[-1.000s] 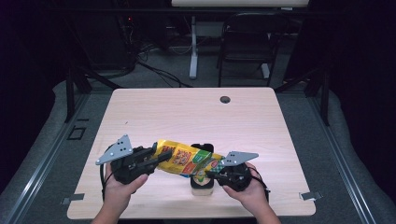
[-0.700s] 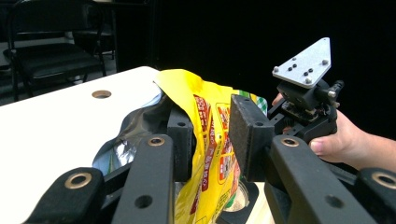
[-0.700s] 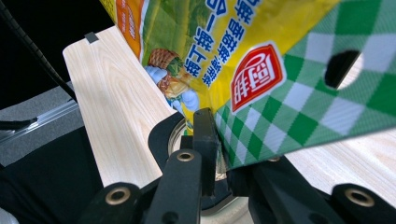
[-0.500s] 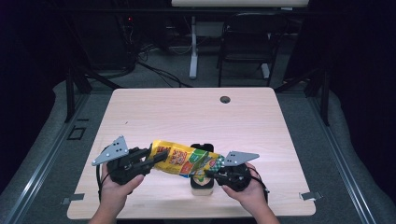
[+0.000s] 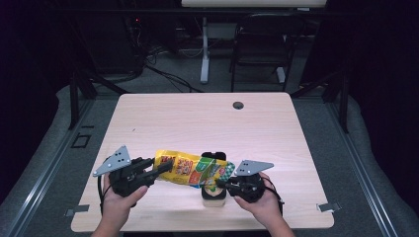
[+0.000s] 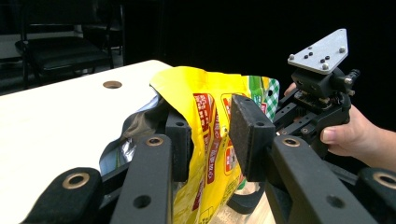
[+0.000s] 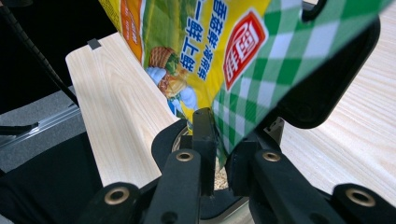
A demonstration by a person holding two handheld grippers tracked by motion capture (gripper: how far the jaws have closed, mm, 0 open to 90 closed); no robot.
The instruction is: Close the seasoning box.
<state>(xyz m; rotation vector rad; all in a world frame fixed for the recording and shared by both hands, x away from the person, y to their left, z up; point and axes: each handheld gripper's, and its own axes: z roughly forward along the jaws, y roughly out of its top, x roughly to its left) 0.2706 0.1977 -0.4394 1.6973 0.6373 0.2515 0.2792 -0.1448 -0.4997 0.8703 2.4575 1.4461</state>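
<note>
- Holding the yellow snack bag (image 5: 190,170) level over the counter's (image 5: 207,118) near edge, both tongs share the load.
- Left tongs (image 6: 212,135) straddle its torn, foil-lined mouth, pads apart; I'd widen gently so the thin film doesn't rip.
- Dark rounded container (image 5: 214,190) sits underneath.
- Right tongs (image 7: 219,140) pinch the crinkly green-checked end tight.

- A light wooden table (image 5: 197,123) stands over a grey floor (image 5: 54,133).
- A small round hole (image 5: 238,105) sits near its far edge.
- A black container (image 5: 214,195) rests on the near part — it touches the wood directly.
</note>
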